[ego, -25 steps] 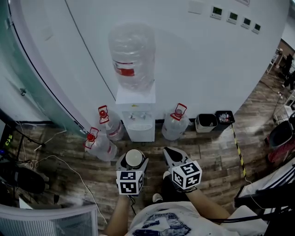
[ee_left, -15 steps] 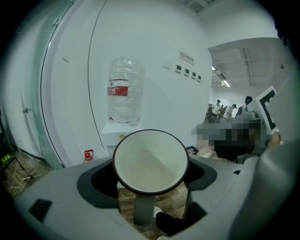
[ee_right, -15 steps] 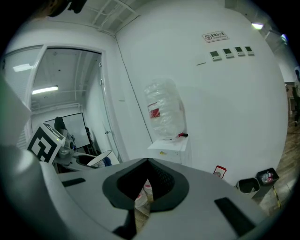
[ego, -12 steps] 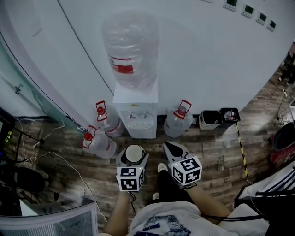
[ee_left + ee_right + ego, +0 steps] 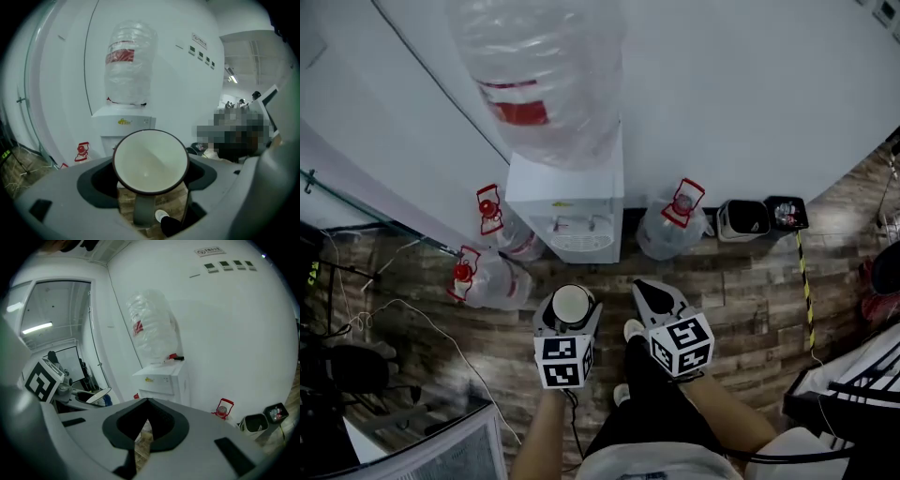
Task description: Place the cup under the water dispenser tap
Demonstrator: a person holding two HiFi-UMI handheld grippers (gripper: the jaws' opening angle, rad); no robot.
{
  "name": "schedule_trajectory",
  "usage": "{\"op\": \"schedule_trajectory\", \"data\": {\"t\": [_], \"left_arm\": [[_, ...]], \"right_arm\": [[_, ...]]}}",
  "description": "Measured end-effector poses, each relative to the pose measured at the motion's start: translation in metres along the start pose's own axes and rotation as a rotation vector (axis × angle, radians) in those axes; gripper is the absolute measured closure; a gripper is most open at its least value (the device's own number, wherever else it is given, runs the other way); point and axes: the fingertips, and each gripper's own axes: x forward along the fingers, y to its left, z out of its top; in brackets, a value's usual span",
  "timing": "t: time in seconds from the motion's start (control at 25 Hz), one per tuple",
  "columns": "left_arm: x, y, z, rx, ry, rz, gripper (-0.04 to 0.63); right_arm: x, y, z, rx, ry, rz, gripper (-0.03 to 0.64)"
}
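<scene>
A white water dispenser [image 5: 565,206] stands against the wall with a big clear bottle [image 5: 539,75] on top; its taps [image 5: 574,224] face me above a round drip grille. My left gripper [image 5: 569,314] is shut on a cup [image 5: 571,304], white inside with a dark rim, held upright a short way in front of the dispenser. In the left gripper view the cup [image 5: 150,160] fills the jaws, with the dispenser [image 5: 123,125] behind it. My right gripper [image 5: 652,298] is beside it, shut and holding nothing; its view shows the dispenser [image 5: 164,380] and bottle [image 5: 152,329].
Full water jugs with red handles lie on the wood floor left [image 5: 492,279] and right [image 5: 670,230] of the dispenser. Two small bins [image 5: 741,218] stand by the wall further right. Cables [image 5: 412,319] trail across the floor at left. My shoe [image 5: 633,330] shows below the grippers.
The dispenser and bottle have grown larger and nearer in the head view as I moved toward them. Both grippers keep their pose, the cup still held.
</scene>
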Motion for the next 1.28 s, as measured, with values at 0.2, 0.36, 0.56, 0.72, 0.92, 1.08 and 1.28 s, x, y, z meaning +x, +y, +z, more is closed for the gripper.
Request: {"op": "schedule_trajectory", "data": {"t": [0.2,0.36,0.56,0.72,0.92,1.08,1.28], "left_arm": [[0.067,0.016,-0.024,0.022,0.02,-0.002,0.161],[0.115,0.025,-0.046,0.033,0.029,-0.009,0.161],[0.169,0.037,-0.069,0.027,0.036,-0.021,0.161],[0.209,0.048,-0.082,0.035,0.037,-0.019,0.161],[0.251,0.063,-0.096,0.045,0.04,-0.009,0.161],[0.281,0.077,-0.11,0.04,0.045,0.009,0.161],[0.31,0.088,-0.122,0.059,0.048,0.023,0.161]], "right_arm": [[0.049,-0.039,-0.04,0.027,0.015,-0.021,0.597],[0.084,-0.069,-0.072,0.056,0.023,-0.044,0.597],[0.124,-0.099,-0.111,0.073,0.035,-0.061,0.597],[0.154,-0.116,-0.138,0.072,0.047,-0.065,0.597],[0.191,-0.135,-0.16,0.077,0.044,-0.067,0.597],[0.215,-0.146,-0.172,0.086,0.033,-0.072,0.597],[0.236,-0.151,-0.186,0.081,0.028,-0.068,0.597]]}}
